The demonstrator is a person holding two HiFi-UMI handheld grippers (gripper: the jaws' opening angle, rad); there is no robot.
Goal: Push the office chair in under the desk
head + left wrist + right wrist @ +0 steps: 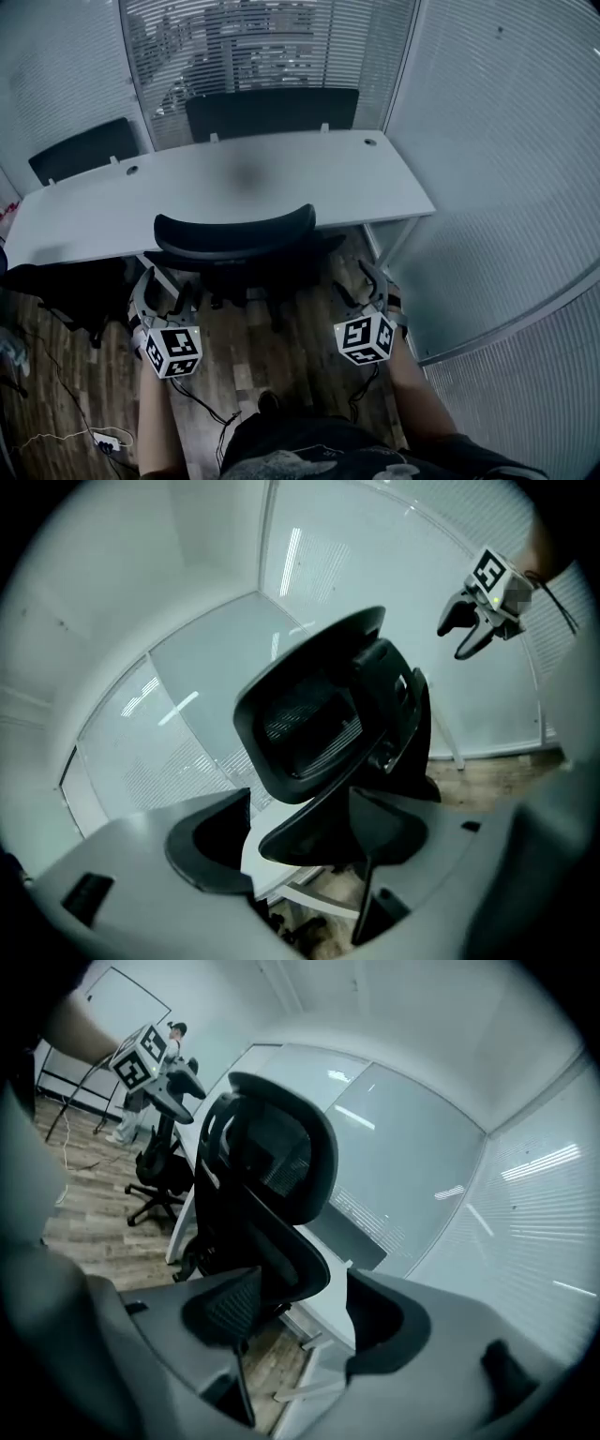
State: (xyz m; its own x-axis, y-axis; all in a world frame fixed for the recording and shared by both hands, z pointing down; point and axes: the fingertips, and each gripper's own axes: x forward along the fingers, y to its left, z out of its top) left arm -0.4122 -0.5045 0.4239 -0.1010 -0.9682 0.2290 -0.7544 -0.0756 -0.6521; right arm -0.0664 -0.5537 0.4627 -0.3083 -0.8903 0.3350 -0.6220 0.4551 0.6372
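Though open, both tongs (164, 291) (361, 286) behind chair (234, 234).
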